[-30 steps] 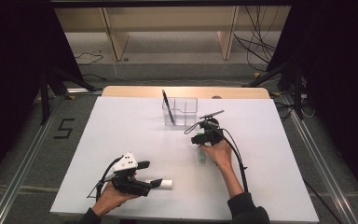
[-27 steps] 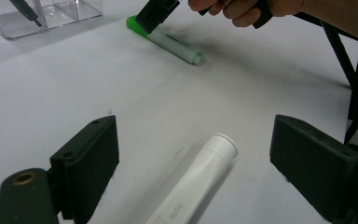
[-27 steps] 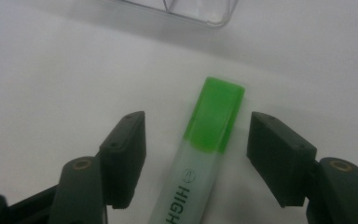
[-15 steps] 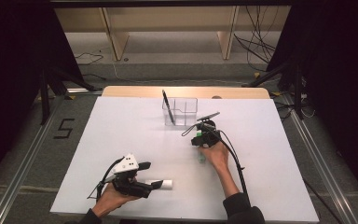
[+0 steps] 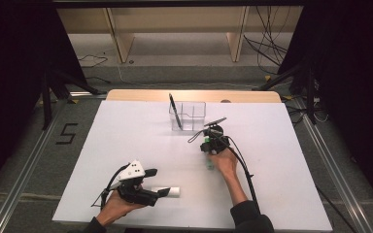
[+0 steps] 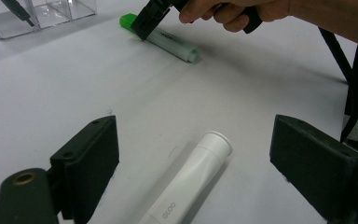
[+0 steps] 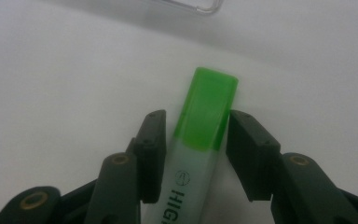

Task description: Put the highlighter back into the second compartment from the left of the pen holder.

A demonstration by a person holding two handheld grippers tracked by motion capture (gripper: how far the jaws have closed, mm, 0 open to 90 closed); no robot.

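Note:
A green-capped highlighter (image 7: 205,112) lies on the white table (image 5: 126,141), and my right gripper (image 7: 196,116) is shut on it just below the cap. The left gripper view has the same highlighter (image 6: 172,42) farther off, with the right gripper (image 6: 144,28) tilted down on it. In the high view the right gripper (image 5: 206,148) is at mid-table, and the highlighter (image 5: 210,165) is partly hidden by the hand. A white glue stick (image 6: 186,186) lies between the wide jaws of my open left gripper (image 6: 193,135), touching neither. From above, the left gripper (image 5: 158,183) is near the front edge beside the glue stick (image 5: 167,191).
A clear plastic box (image 5: 190,116) with compartments stands at the back middle of the table, just beyond the right gripper. A black pen (image 5: 174,109) leans in its left compartment. A wooden shelf unit and cables lie past the table's far edge.
My right gripper has moved slightly nearer and lower onto the highlighter. The left gripper and the glue stick have stayed in place.

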